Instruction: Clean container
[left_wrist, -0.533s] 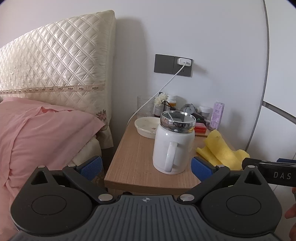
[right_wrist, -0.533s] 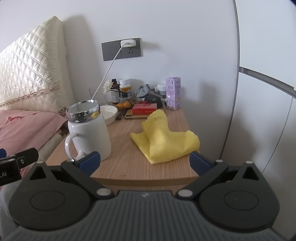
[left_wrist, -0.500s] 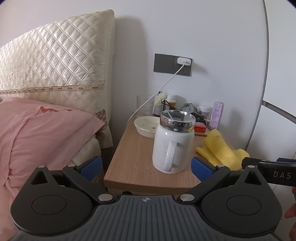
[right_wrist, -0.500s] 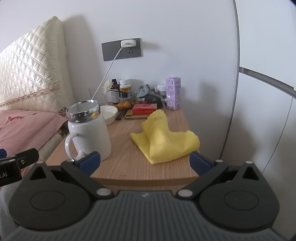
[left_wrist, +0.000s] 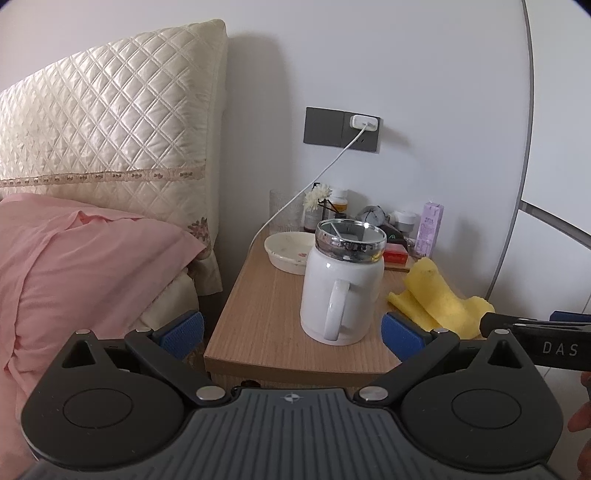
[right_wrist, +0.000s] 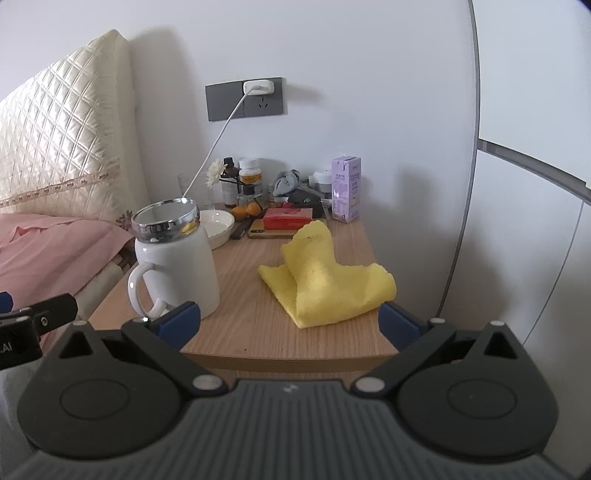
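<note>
A white mug with a shiny metal rim (left_wrist: 341, 288) stands upright on the wooden bedside table (left_wrist: 258, 314), handle toward me; it also shows in the right wrist view (right_wrist: 177, 266). A crumpled yellow cloth (right_wrist: 325, 280) lies to its right, seen in the left wrist view (left_wrist: 439, 295) too. My left gripper (left_wrist: 291, 334) is open and empty, short of the table's front edge, facing the mug. My right gripper (right_wrist: 290, 325) is open and empty, just in front of the cloth.
A white bowl (left_wrist: 286, 251), a glass, bottles, a flower, a red box (right_wrist: 288, 218), a phone and a purple carton (right_wrist: 345, 188) crowd the table's back. A charger cable hangs from the wall socket (left_wrist: 364, 123). The bed with pink bedding (left_wrist: 74, 266) lies left.
</note>
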